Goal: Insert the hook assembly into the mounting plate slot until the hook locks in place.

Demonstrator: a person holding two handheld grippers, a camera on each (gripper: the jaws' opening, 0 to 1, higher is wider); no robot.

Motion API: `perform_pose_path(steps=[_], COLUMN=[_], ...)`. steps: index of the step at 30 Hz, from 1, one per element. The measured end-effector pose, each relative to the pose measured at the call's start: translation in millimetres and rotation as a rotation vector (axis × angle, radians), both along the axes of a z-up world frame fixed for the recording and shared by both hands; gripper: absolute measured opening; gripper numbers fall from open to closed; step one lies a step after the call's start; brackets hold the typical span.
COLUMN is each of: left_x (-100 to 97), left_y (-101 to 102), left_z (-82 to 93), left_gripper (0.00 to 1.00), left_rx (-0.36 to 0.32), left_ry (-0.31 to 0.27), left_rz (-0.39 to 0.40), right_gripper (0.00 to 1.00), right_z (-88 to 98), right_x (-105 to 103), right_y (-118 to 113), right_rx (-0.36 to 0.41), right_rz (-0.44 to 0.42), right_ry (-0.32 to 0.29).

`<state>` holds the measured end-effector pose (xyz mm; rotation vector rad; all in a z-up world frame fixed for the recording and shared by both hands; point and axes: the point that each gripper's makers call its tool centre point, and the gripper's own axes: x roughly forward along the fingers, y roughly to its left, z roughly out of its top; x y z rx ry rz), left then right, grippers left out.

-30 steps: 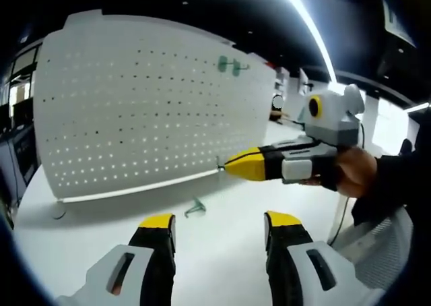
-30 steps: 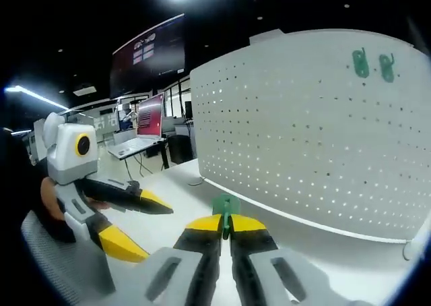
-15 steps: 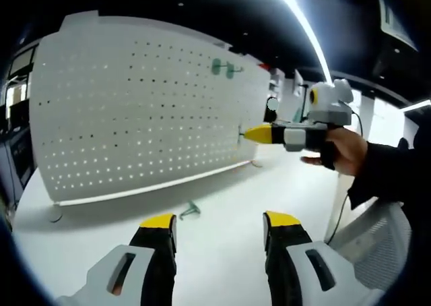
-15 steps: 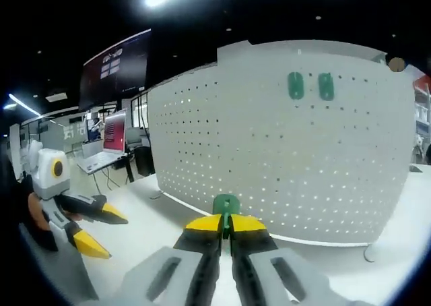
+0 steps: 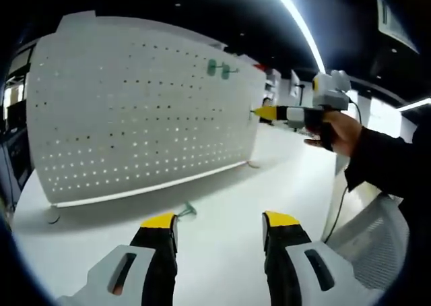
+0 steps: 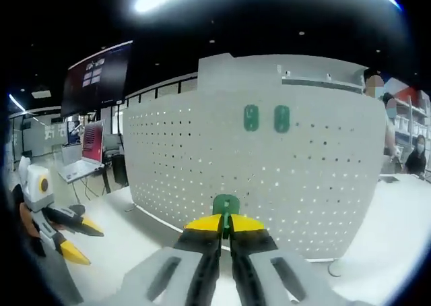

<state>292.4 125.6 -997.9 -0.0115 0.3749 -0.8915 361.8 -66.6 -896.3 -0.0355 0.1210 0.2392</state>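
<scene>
A white pegboard mounting plate [image 5: 141,110] [image 6: 269,164] stands upright on the white table. Two green hooks [image 5: 219,68] [image 6: 266,118] hang side by side near its top. My right gripper [image 6: 226,220] is shut on a green hook [image 6: 225,205], whose round end sticks up between the yellow tips, facing the plate from a short way off. In the left gripper view that same right gripper [image 5: 259,111] hovers in front of the plate's right edge, held by a hand. My left gripper [image 5: 219,222] is open over the table, nothing between its jaws. Another green hook [image 5: 186,211] lies on the table.
The white table [image 5: 222,198] stretches in front of the plate. A person's dark sleeve [image 5: 387,168] reaches in from the right. Desks with monitors [image 6: 91,141] and a wall screen [image 6: 97,77] stand in the background. Another person [image 6: 417,154] sits far right.
The right gripper has risen with its green hook and swung round to face the plate more squarely. The left gripper has stayed open, with its view barely shifted.
</scene>
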Motion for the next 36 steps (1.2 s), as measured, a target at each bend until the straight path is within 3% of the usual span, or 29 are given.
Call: perform_pose_path(steps=[20,29,36], left_x=[-0.1,2.6,3.2], left_y=[0,4,5], left_z=[-3.6,-7.9,-12.9], left_gripper=[0.5,0.49,0.48], left_rx=[0.008,0.018,0.031], left_ry=[0.012,0.023,0.035], left_rz=[-0.004,0.008,0.013], right_gripper=[0.01,0.01,0.01], right_z=[78.1,93.0,92.6], right_x=[29,45,56], right_y=[-49,-68,-81], right_rx=[-0.046,-0.083,-0.097], right_rz=[-0.129,-0.199,-0.242], right_ry=[-0.163,-0.211,-0.224])
